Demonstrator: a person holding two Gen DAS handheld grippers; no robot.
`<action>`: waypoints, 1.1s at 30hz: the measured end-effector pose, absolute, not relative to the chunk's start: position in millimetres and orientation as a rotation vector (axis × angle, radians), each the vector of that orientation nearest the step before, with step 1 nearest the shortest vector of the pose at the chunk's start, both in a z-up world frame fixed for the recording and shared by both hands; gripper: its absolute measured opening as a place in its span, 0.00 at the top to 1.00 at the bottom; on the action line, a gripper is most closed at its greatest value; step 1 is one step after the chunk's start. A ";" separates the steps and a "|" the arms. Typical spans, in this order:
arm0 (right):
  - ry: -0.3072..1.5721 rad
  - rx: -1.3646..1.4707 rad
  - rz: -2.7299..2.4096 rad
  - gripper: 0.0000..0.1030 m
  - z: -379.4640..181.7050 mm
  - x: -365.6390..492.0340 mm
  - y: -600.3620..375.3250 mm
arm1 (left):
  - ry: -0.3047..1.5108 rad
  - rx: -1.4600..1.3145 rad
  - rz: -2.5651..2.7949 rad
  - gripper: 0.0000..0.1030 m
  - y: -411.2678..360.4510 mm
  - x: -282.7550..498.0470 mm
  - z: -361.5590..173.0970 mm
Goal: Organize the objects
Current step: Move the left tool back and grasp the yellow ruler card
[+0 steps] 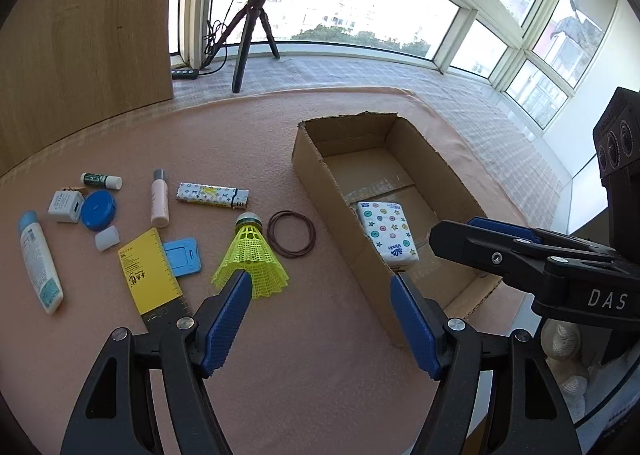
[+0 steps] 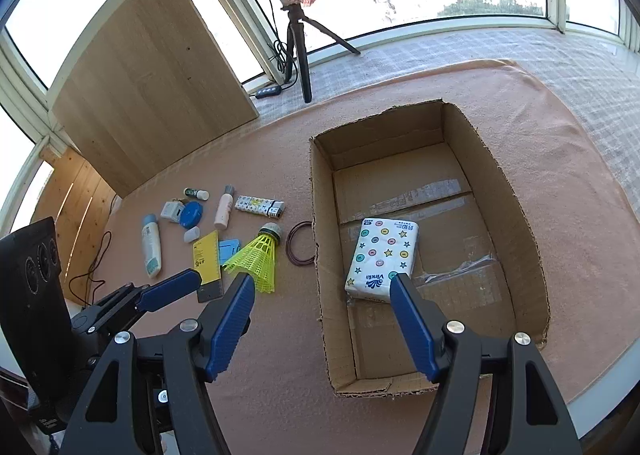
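- My left gripper (image 1: 322, 287): jaws stand wide apart, nothing between them. It hangs over the pink counter (image 1: 240, 143), with the left pad's tip overlapping the skirt of the yellow shuttlecock (image 1: 252, 255) in view; I cannot tell if they touch.
- My right gripper (image 2: 322, 287): jaws likewise wide, holding nothing. It sits above the near left wall of the cardboard box (image 2: 496, 191), right pad over a corner of the tissue pack (image 2: 382, 259).
- Tissue pack lies flat on the box floor, toward the near left side; nothing else in the box.
- Rubber bands (image 1: 291, 233) lie between shuttlecock and box, just beside the box wall.
- Left of the shuttlecock: yellow ruler (image 1: 150, 269) with a blue card holder (image 1: 182, 257) beside it, patterned lighter (image 1: 212, 197), small pink bottle (image 1: 159, 199), white cap (image 1: 107, 238), blue round case (image 1: 98, 210), white charger (image 1: 66, 207), green tube (image 1: 101, 180), and a white-and-blue bottle (image 1: 40, 261) farthest out.
- Beyond: ring light on a tripod (image 1: 250, 39), wooden board (image 1: 80, 35), windows.
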State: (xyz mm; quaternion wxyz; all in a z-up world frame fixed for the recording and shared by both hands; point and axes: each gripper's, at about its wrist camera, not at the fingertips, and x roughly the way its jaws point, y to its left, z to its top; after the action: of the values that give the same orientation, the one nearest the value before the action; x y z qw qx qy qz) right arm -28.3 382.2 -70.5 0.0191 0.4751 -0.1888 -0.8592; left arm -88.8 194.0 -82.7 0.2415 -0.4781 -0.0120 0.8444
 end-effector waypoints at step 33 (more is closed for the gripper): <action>-0.584 1.506 -2.735 0.35 -86.2 -12.3 385.9 | -0.057 -1.800 2.490 0.22 108.0 -165.0 -190.5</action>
State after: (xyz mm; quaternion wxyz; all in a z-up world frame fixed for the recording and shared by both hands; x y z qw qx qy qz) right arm -12.3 385.9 -86.2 -0.0174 0.4741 -0.1837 -0.8609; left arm -165.0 108.0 -190.5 0.0343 -0.5855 -0.0186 0.8097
